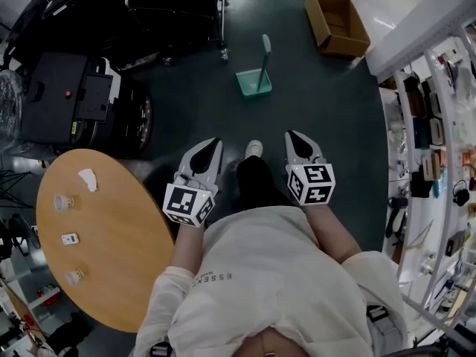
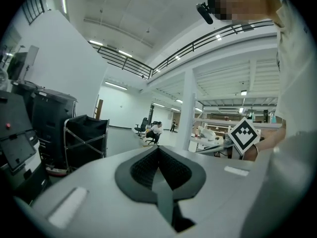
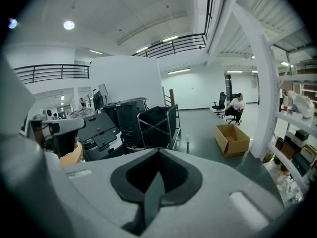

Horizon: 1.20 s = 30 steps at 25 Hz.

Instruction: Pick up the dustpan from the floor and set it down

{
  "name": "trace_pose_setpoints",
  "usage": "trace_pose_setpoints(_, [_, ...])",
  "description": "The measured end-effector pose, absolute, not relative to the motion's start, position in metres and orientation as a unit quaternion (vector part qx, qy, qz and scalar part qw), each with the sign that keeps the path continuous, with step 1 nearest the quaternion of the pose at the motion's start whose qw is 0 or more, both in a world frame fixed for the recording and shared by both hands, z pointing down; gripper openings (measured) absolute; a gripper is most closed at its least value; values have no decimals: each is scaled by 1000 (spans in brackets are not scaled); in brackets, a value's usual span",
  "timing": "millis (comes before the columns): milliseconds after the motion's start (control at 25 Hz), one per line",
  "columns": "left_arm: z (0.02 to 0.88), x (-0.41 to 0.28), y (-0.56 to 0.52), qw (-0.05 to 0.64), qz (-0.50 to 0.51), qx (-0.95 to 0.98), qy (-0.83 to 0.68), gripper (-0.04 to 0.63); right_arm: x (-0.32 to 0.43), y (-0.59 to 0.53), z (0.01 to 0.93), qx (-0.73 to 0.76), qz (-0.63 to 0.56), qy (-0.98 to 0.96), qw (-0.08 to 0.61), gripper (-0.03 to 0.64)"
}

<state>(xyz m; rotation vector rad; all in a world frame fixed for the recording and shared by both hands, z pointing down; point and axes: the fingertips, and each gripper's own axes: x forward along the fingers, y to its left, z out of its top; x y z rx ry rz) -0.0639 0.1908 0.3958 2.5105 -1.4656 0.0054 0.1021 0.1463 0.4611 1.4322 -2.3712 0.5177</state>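
Standing on the dark floor point(image 1: 327, 125), the round table point(image 1: 111, 259) lies just left of the left gripper point(image 1: 213, 146), and the cardboard box point(image 1: 338, 24) sits far ahead and to the right of the right gripper point(image 1: 292, 137). The green dustpan point(image 1: 255, 82), handle upright, rests on the floor well ahead of both grippers, roughly between their lines. Both grippers have their jaws pressed together, with nothing between them.

The small items point(image 1: 69, 238) on the round wooden surface point(image 1: 111, 274) are too small to identify. The shelving point(image 1: 435, 147) is cut off by the right edge, and its contents are indistinct.
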Motion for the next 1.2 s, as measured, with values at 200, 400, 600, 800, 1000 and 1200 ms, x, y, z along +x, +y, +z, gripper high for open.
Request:
trace_pose_setpoints(200, [389, -69, 110, 113, 19, 855, -506, 15, 95, 56, 469, 489, 186, -832, 184, -11])
trace_pose_setpoints(400, [418, -84, 16, 152, 21, 838, -524, 15, 92, -35, 488, 480, 224, -826, 195, -11])
trace_pose_setpoints(600, [425, -100, -63, 157, 23, 816, -556, 15, 96, -111, 488, 465, 222, -832, 207, -11])
trace_pose_setpoints(800, [441, -94, -111, 173, 30, 815, -553, 15, 96, -165, 511, 454, 212, -831, 242, -11])
trace_pose_setpoints(1000, [476, -84, -148, 211, 39, 815, -539, 15, 97, -214, 542, 473, 226, -813, 255, -11])
trace_pose_setpoints(1200, [494, -80, -202, 208, 45, 832, -512, 15, 87, -260, 568, 488, 248, -800, 247, 53])
